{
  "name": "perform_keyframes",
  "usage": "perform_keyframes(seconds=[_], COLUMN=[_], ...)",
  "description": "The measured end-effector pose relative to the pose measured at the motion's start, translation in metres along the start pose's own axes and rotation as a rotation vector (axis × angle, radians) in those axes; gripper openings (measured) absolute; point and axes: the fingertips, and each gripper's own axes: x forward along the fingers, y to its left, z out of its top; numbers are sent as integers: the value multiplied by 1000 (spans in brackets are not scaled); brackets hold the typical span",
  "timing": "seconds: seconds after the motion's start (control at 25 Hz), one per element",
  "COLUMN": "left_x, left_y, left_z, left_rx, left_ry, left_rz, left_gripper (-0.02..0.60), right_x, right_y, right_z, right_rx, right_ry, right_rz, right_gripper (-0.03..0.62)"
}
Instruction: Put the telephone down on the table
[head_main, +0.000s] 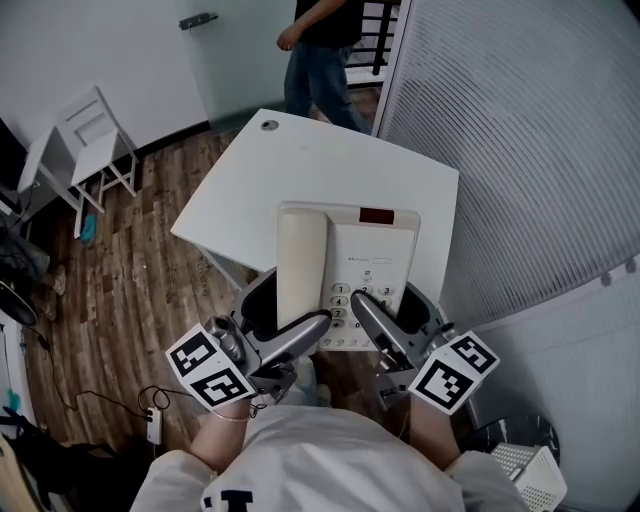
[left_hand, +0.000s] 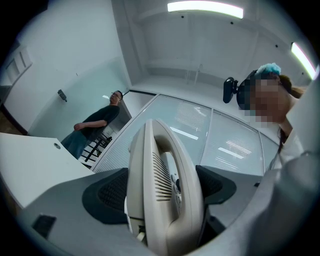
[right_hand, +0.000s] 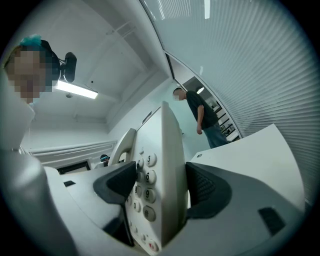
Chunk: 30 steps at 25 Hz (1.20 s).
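A cream desk telephone, its handset resting in the cradle on the left, is held between both grippers over the near edge of the white table. My left gripper is shut on the handset side of the phone, with its dark pads pressing from both flanks. My right gripper is shut on the keypad side, where the number keys face its left pad. Both gripper views look up towards the ceiling. Whether the phone touches the table is not visible.
A person stands beyond the table's far edge. A white chair sits at the left on the wood floor, with cables nearer me. A ribbed wall panel runs along the right, and a white basket sits at the lower right.
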Motion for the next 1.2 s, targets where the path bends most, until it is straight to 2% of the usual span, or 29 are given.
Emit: perform_keyframes(seconds=[0.32, 0.52, 0.76, 1.0, 1.2], left_x=[5, 53, 73, 98, 129], left_y=[11, 91, 165, 211, 244], left_z=[-2, 25, 64, 85, 80], left_rx=[11, 17, 7, -4, -11], left_ry=[12, 24, 38, 51, 70], left_rz=[-49, -58, -80, -92, -83], left_gripper=[422, 422, 422, 422, 422], right_x=[5, 82, 161, 207, 229], right_y=[-8, -58, -80, -104, -142], right_z=[-3, 24, 41, 58, 66], right_rx=[-12, -7, -6, 1, 19], right_ry=[-34, -44, -61, -64, -62], right_rz=[-28, -32, -57, -77, -81], right_gripper=[316, 316, 316, 316, 316])
